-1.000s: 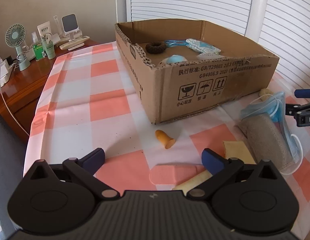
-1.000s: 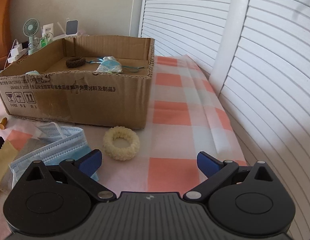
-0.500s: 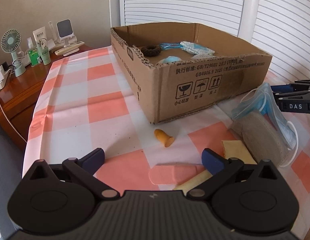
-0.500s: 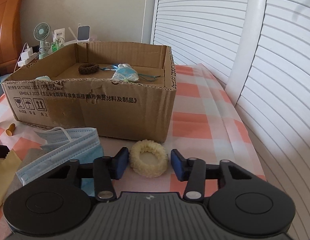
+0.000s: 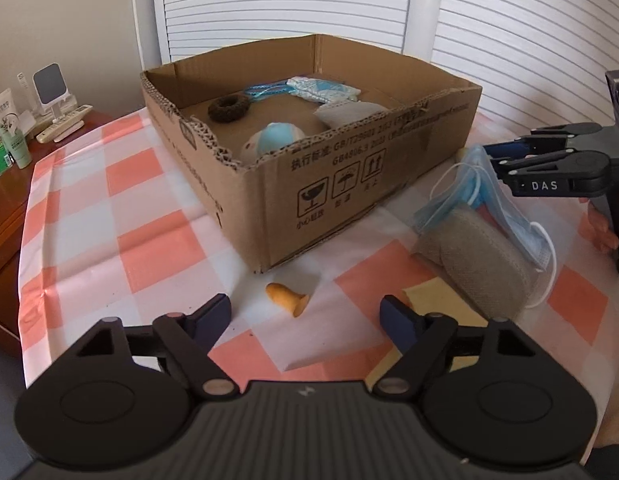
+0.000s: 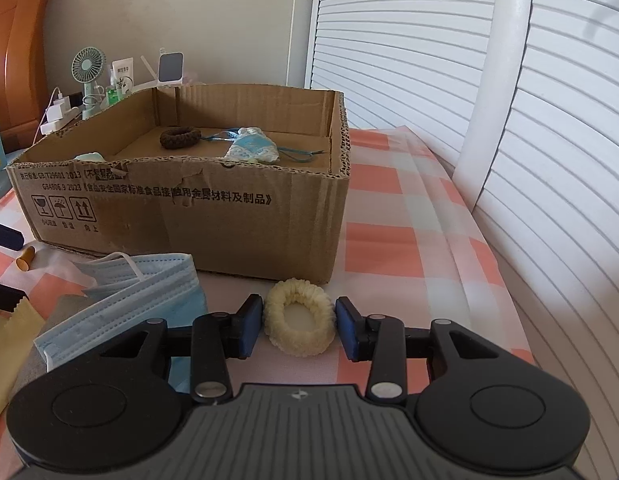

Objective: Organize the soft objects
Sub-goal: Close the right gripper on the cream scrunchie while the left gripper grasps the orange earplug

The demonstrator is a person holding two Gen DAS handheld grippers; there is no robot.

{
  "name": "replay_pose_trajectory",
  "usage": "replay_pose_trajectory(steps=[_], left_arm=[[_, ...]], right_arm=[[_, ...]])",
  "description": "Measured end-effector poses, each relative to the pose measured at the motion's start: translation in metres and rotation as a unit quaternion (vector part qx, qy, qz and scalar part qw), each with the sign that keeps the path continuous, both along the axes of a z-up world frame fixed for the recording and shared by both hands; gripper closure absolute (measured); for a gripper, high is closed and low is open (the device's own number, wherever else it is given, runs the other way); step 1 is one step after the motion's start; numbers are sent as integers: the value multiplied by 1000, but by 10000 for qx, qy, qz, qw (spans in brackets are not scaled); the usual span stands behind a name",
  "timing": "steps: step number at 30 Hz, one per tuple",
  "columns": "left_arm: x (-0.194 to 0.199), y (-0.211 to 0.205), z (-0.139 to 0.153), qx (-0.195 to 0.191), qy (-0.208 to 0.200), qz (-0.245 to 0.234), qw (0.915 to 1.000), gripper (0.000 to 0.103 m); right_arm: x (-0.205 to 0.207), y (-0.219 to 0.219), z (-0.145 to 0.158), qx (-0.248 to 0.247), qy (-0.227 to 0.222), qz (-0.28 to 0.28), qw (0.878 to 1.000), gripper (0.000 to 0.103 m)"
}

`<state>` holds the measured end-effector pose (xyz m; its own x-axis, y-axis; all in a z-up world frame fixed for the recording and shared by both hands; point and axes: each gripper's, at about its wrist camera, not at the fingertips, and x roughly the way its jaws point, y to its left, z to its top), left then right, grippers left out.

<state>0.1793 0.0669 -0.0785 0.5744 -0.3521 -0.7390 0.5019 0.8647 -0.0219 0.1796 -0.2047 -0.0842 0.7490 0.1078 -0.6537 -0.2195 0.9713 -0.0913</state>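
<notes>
A cream scrunchie (image 6: pixel 298 328) sits between the blue pads of my right gripper (image 6: pixel 299 326), squeezed to an oval and gripped just in front of the cardboard box (image 6: pixel 229 208). My left gripper (image 5: pixel 305 314) is open and empty, low over the tablecloth, with an orange earplug (image 5: pixel 287 298) just ahead of it. The box (image 5: pixel 349 168) holds a dark scrunchie (image 5: pixel 229 108), a blue cord, a wrapped pack and a light blue soft ball (image 5: pixel 275 140). Blue face masks (image 5: pixel 493 196) lie over a beige roll (image 5: pixel 477 256). The right gripper also shows in the left wrist view (image 5: pixel 489 156).
A yellow cloth (image 5: pixel 441 300) lies by the roll. A wooden side table (image 5: pixel 5 184) at the left carries bottles, a stand and a fan (image 6: pixel 87 76). White slatted shutters (image 6: pixel 509 100) stand behind and to the right. The tablecloth's edge (image 5: pixel 23 300) runs along the left.
My right gripper moved onto the cream scrunchie and closed on it. My left gripper rose and tilted, so the box's inside shows more; it stays open.
</notes>
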Motion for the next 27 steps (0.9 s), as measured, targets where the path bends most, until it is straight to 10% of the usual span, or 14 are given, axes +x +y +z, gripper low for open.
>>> replay_pose_trajectory(steps=[10,27], left_arm=[[3,1,5,-364,315,-486,9977,32],[2,5,8,100,178,-637,9978,67]], right_arm=[[-3,1,1,46,27,42,10000,58],[-6,1,1,111,18,108,9999,60]])
